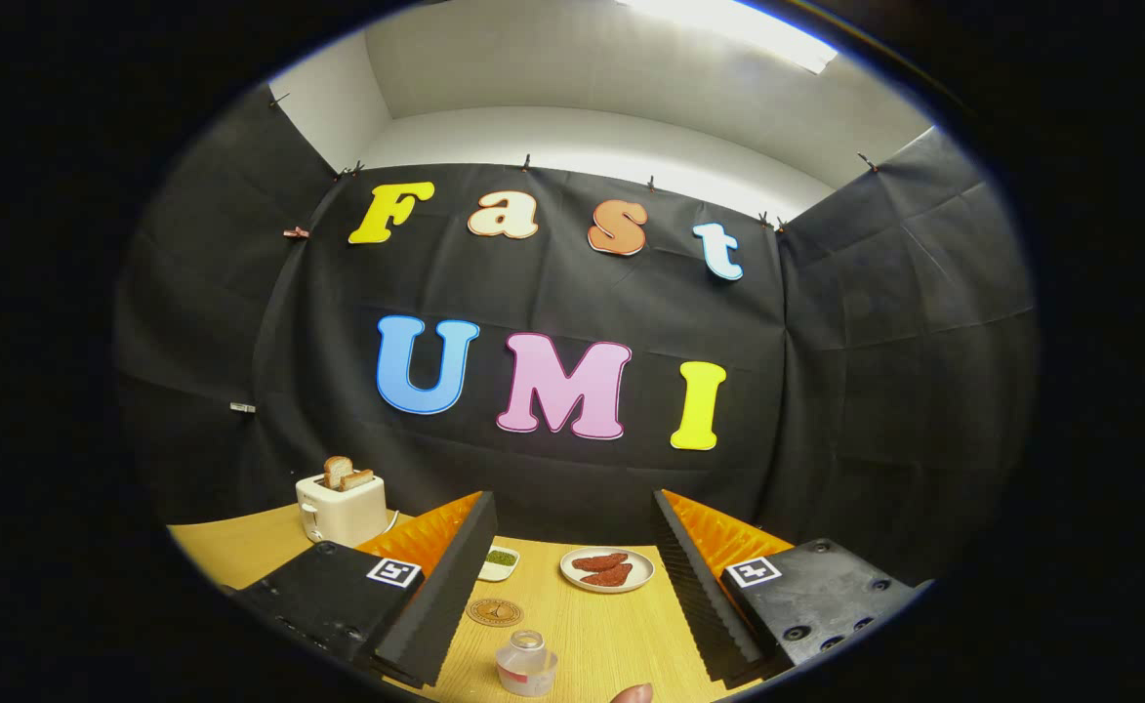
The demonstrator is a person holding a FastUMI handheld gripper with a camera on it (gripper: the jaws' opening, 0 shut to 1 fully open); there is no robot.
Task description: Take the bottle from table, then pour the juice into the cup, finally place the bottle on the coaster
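My gripper [572, 503] is open, its two black ribbed fingers [440, 586] spread wide with nothing between them. It hangs above the wooden table [592, 635]. Low between the fingers, near their bases, stands a small clear vessel [526, 664] with a narrow neck; whether it is the bottle or the cup I cannot tell. Just beyond it, close to the left finger, a round brown coaster [495, 612] lies flat and bare. A person's fingertip [633, 693] pokes in beside the clear vessel.
A white plate [607, 569] with two reddish-brown pieces sits farther ahead between the fingers. A small white dish [501, 560] of something green lies by the left finger's tip. A white toaster [343, 506] holding toast stands at the left near the wall.
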